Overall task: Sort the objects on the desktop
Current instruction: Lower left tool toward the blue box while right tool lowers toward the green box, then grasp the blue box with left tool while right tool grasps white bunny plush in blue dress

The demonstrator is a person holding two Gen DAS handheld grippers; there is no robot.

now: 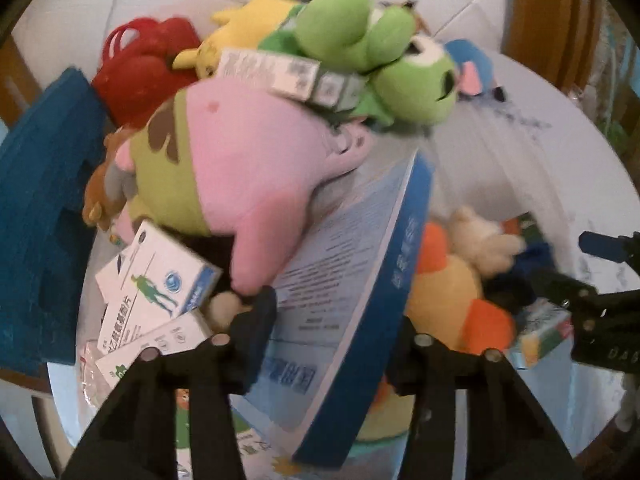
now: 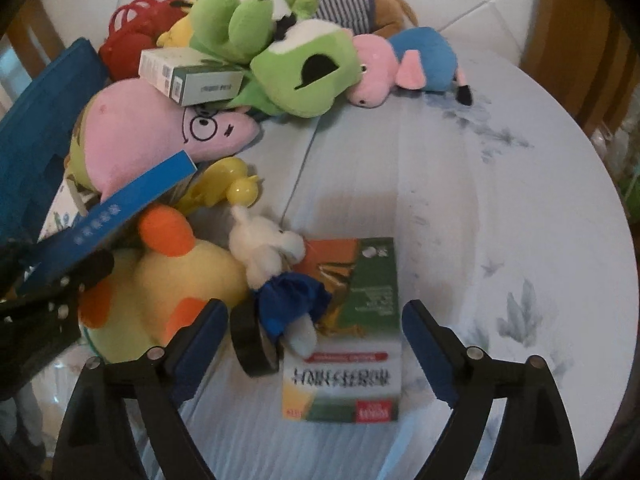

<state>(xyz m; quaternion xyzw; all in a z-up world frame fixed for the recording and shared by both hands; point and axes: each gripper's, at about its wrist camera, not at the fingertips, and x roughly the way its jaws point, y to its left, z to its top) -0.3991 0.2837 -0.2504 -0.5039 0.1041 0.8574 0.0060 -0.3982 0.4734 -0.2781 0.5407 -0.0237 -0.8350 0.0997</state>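
Observation:
My left gripper (image 1: 332,328) is shut on a large flat blue-edged box (image 1: 352,264) and holds it tilted over the pile; the box also shows in the right wrist view (image 2: 116,208). A pink star plush (image 1: 248,160) lies against the box. My right gripper (image 2: 316,320) is open above a green and orange flat box (image 2: 360,320), a black tape roll (image 2: 252,344) and a small white plush with blue cloth (image 2: 272,256). The right gripper also shows in the left wrist view (image 1: 600,300).
A round white table (image 2: 500,200) bears a pile of plush toys: a green frog (image 2: 296,68), a pink and blue pig (image 2: 404,64), a yellow and orange duck (image 2: 172,288). A blue crate (image 1: 44,216) stands at the left. Small white medicine boxes (image 1: 156,284) lie by it.

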